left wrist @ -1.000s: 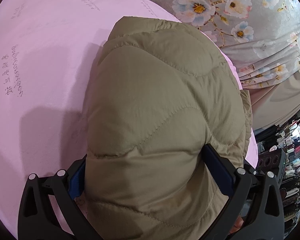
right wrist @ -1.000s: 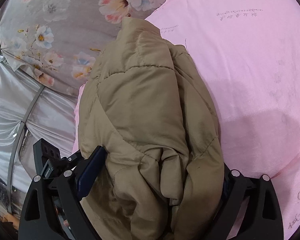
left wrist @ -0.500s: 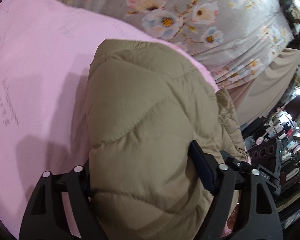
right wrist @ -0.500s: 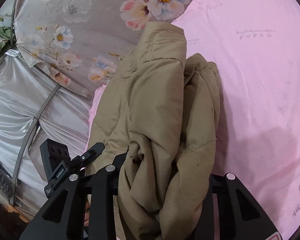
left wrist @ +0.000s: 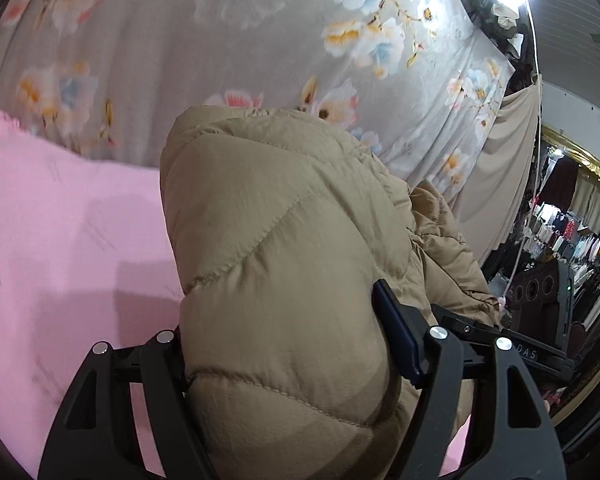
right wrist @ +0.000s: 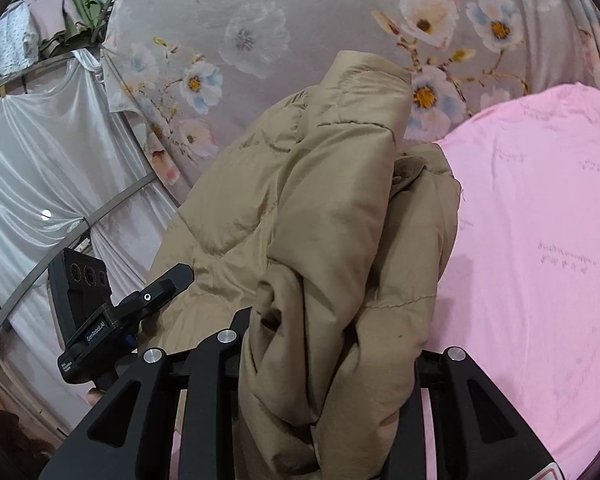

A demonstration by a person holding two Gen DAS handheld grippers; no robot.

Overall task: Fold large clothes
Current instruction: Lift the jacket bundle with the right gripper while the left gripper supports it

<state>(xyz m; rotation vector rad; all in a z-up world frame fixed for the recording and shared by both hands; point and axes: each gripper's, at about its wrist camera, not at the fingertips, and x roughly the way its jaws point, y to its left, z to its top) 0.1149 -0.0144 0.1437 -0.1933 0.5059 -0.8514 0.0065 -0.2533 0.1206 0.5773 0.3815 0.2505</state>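
Left gripper [left wrist: 288, 360] clenched on tan jacket [left wrist: 284, 264], frame centre. Right gripper [right wrist: 328, 364] grips bunched jacket [right wrist: 320, 240] edge. Since a second ago, both raised: pink sheet [left wrist: 60, 220] dropped low, floral curtain [left wrist: 220, 40] fills top. Probably lifting to carry fold over.

1 khaki quilted puffer jacket [left wrist: 284, 280] [right wrist: 320, 240], bunched into a thick bundle. 2 black two-finger grippers: the left gripper [left wrist: 284, 344] and the right gripper [right wrist: 328, 344], each clamped on the jacket; in the right wrist view, the left one also shows at the lower left. 1 pink cloth with faint printed lettering [left wrist: 60, 232] [right wrist: 540, 240] beneath. 1 grey hanging fabric printed with pale flowers [left wrist: 220, 40] [right wrist: 300, 20] behind. 1 white satin drape [right wrist: 40, 168] and 1 plain beige curtain [left wrist: 504, 184] at the sides.
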